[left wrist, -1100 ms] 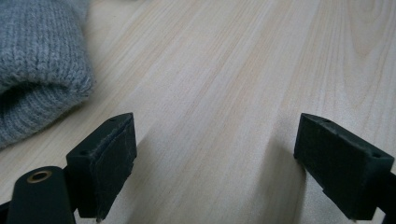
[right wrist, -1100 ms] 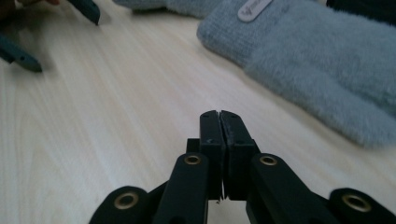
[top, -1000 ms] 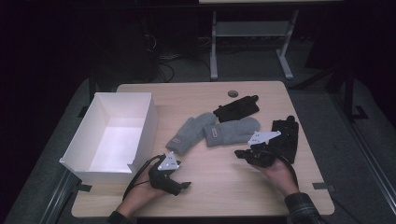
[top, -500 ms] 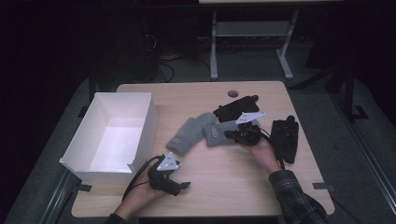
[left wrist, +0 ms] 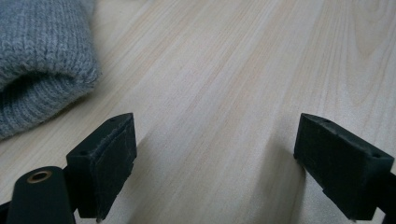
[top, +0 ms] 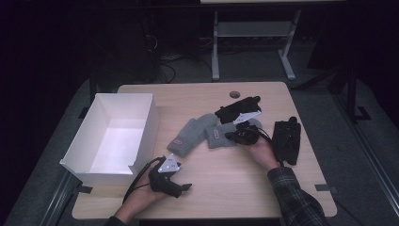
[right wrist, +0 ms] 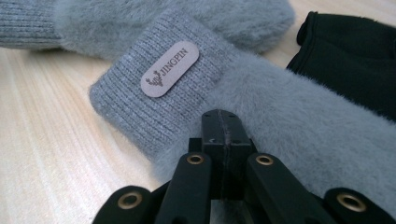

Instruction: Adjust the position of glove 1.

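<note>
Two grey knitted mittens [top: 190,137] [top: 225,134] lie on the bench [top: 226,183], each bearing one small label patch. Two black gloves [top: 234,109] [top: 287,139] lie there too, one beyond the mittens and one off to the side. One white box [top: 141,136] stands on it. Two hand-held tools [top: 186,187] [top: 229,136] are present.

The right gripper [top: 241,133] sat over the grey mitten [top: 225,135] at mid-table. The left gripper [top: 170,183] rested near the table's front edge, beside the white box [top: 141,136].
</note>
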Motion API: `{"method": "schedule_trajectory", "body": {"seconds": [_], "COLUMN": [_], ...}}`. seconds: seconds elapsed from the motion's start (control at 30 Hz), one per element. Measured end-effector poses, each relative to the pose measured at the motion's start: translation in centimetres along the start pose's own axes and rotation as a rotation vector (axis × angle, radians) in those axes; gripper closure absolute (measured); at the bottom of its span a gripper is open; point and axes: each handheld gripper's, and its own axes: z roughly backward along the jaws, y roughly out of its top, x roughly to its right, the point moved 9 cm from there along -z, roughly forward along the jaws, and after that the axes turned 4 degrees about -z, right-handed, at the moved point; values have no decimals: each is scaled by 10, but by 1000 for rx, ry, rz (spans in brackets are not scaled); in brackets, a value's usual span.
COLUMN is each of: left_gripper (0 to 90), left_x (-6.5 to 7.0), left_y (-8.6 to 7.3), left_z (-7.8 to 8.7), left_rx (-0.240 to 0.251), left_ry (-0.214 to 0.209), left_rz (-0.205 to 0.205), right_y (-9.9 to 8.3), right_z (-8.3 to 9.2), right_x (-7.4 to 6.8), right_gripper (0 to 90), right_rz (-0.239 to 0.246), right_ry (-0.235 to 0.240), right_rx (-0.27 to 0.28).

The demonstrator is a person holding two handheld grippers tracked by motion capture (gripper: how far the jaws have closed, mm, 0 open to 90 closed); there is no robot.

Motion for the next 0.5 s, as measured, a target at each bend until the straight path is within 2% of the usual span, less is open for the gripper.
{"method": "schedule_trajectory", "body": {"seconds": [0.27,0.5], "left_gripper": [123,123], "left_x": [0,0], "left_y": [0,0], "left_z": [0,0], "left_rx": [0,0], "left_ry": [0,0], "left_rz": [2,3], "right_y": [-6,-19], "right_z": [6,18], "right_x": [-8,-29], "right_gripper": [900,900], "right_rz": [20,70], "right_ry": [27,66], "right_rx": [-19,-58]}}
